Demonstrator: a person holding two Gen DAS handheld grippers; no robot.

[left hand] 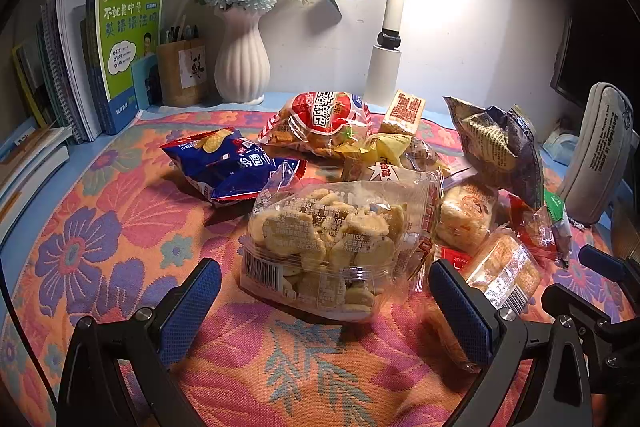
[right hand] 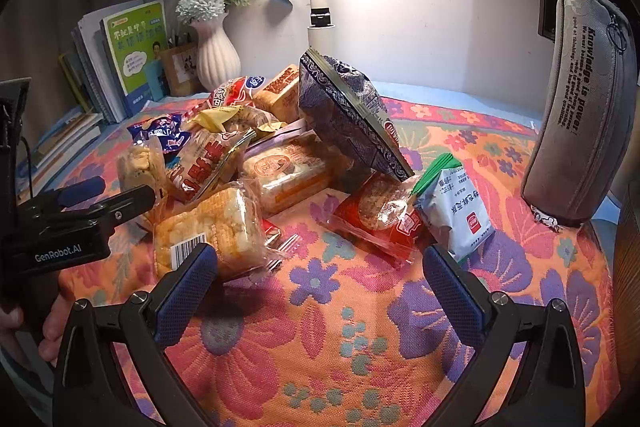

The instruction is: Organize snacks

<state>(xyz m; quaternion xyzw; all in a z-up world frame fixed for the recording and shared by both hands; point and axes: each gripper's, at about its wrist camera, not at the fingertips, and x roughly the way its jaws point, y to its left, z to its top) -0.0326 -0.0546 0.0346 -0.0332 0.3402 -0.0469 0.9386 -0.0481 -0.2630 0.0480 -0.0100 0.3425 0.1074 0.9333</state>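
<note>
1. My left gripper (left hand: 324, 301) stood wide open and empty, its blue pads either side of the clear bag of biscuits (left hand: 336, 239) without touching it.
2. That bag lay near the middle of the desk, on the flowered cloth (left hand: 120, 227), at the front of the snack pile.
3. I judged it light, crinkly and slippery, with contents that would crack under a hard squeeze. I would take it across the middle, below the loose film at the top, and close gently.
4. My right gripper (right hand: 320, 279) was also spread wide and held nothing; it hung over bare cloth between the barcoded rice cake pack (right hand: 212, 233) and the white sachet with green edge (right hand: 456, 211).
5. Behind them the blue patterned bag (right hand: 348, 119) leaned tilted on the pile, puffy and probably easy to topple.
6. The blue chip bag (left hand: 228, 163) lay towards the left edge, just apart from the biscuits.
7. Readable writing: "GenRobot.AI" on the left gripper's body in the right view, and "Knowledge is power!" on the grey pencil case (right hand: 580, 115) standing by the right edge.
8. The snack labels were in Chinese, too warped for me to read.
</note>
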